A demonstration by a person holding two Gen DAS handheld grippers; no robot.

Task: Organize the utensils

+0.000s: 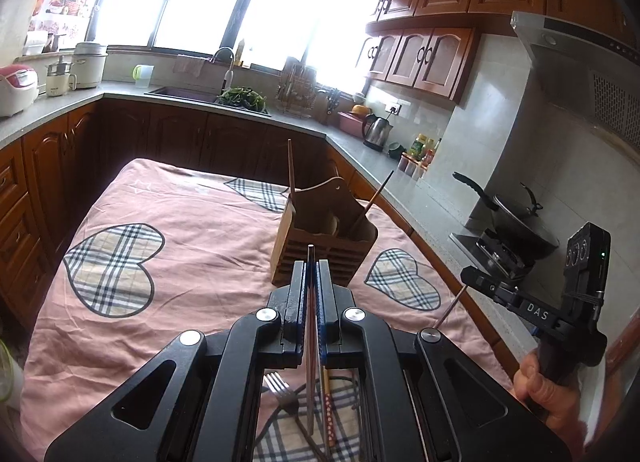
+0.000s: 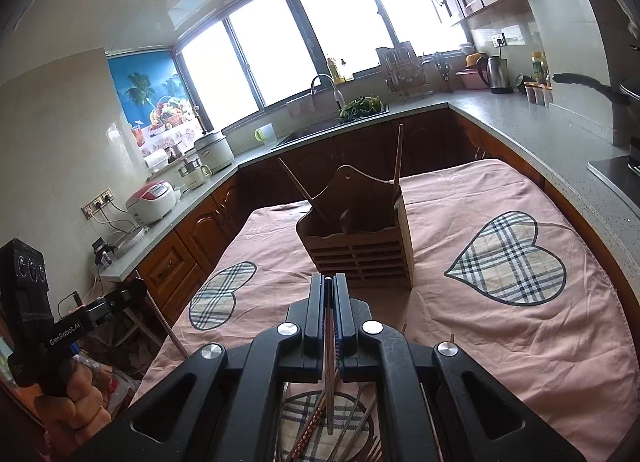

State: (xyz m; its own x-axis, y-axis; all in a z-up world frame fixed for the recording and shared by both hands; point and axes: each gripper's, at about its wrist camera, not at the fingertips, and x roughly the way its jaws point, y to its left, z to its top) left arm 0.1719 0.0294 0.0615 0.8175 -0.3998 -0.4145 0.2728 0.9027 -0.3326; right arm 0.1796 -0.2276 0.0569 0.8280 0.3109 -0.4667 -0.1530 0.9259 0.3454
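Both the left gripper (image 1: 314, 262) and right gripper (image 2: 329, 282) are pinching thin, stiff, slippery chopsticks mid-shaft, facing the wooden holder (image 1: 324, 238) at twelve o'clock.

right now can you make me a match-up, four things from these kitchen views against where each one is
Things:
1. wooden utensil holder
2. fork
3. electric kettle
4. leafy greens

Places:
A. beside the sink
B. lying flat on the cloth near the person
C. standing on the pink heart-patterned cloth
D. on the counter under the wall cabinets

Pairs: 1-C, 2-B, 3-D, 4-A
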